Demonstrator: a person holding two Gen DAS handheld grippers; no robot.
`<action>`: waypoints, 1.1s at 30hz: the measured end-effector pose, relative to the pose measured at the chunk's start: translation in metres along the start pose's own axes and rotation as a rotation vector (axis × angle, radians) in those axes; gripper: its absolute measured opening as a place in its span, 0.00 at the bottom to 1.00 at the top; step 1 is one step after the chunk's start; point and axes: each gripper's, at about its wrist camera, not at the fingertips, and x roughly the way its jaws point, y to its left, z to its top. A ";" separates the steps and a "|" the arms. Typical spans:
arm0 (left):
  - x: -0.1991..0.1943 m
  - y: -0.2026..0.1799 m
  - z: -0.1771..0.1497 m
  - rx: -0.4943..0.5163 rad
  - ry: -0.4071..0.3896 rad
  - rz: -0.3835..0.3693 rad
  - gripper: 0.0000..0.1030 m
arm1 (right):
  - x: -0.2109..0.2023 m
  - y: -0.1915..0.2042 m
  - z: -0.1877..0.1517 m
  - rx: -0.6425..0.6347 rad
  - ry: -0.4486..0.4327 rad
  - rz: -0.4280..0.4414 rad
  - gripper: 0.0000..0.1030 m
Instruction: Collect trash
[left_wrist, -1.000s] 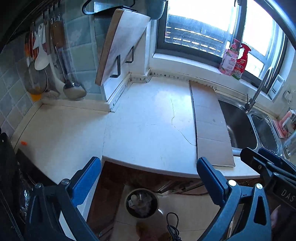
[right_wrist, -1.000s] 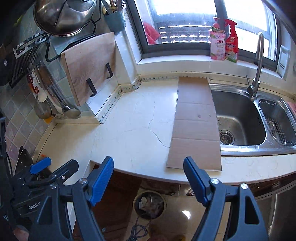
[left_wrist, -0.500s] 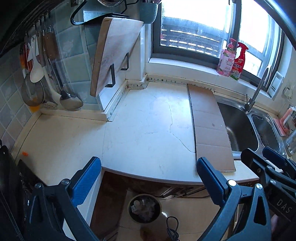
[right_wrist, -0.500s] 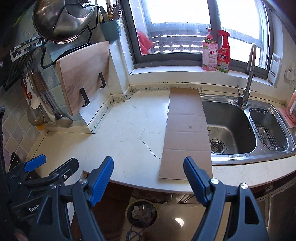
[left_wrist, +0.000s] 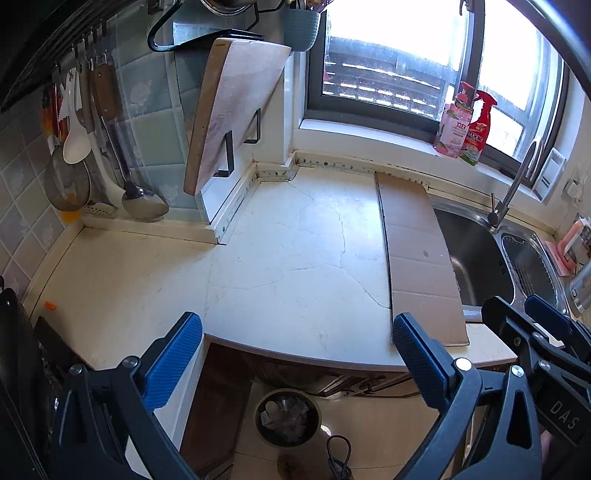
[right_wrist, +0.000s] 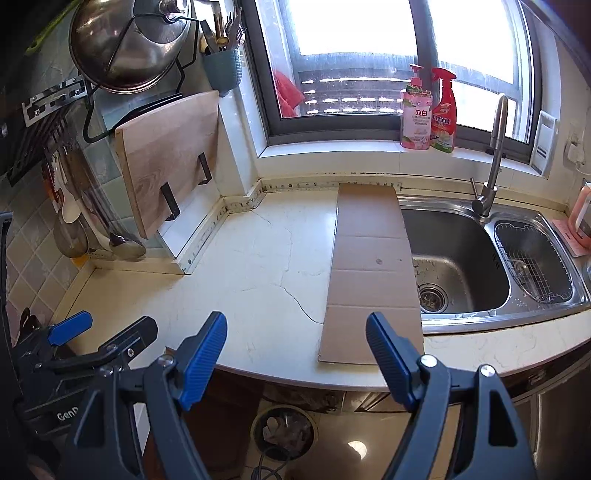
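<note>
- Grippers: two, left (left_wrist: 295, 354) and right (right_wrist: 295, 347), each with two blue pads spread apart.
- Cardboard strip (right_wrist: 373, 273): one, flat on the counter (right_wrist: 266, 280).
- Bottles on the sill: two, pink (right_wrist: 416, 110) and red (right_wrist: 444, 110).
- Sink basins: two, large (right_wrist: 458, 266), small (right_wrist: 532, 262).
- Faucet (right_wrist: 493, 155): one.
- Cutting board (right_wrist: 170, 155): one.
- Bin (right_wrist: 283, 430): one.
- Pot lid (right_wrist: 129, 44): one.
</note>
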 end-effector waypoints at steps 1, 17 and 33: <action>-0.001 0.000 -0.001 0.000 -0.002 0.001 0.99 | 0.000 -0.001 0.000 0.001 0.000 0.002 0.76; -0.023 0.006 -0.008 0.004 -0.040 0.037 0.99 | -0.014 0.007 -0.006 0.000 -0.020 0.006 0.76; -0.021 0.009 0.000 0.024 -0.063 0.056 0.98 | -0.008 0.019 0.002 -0.009 -0.011 -0.025 0.76</action>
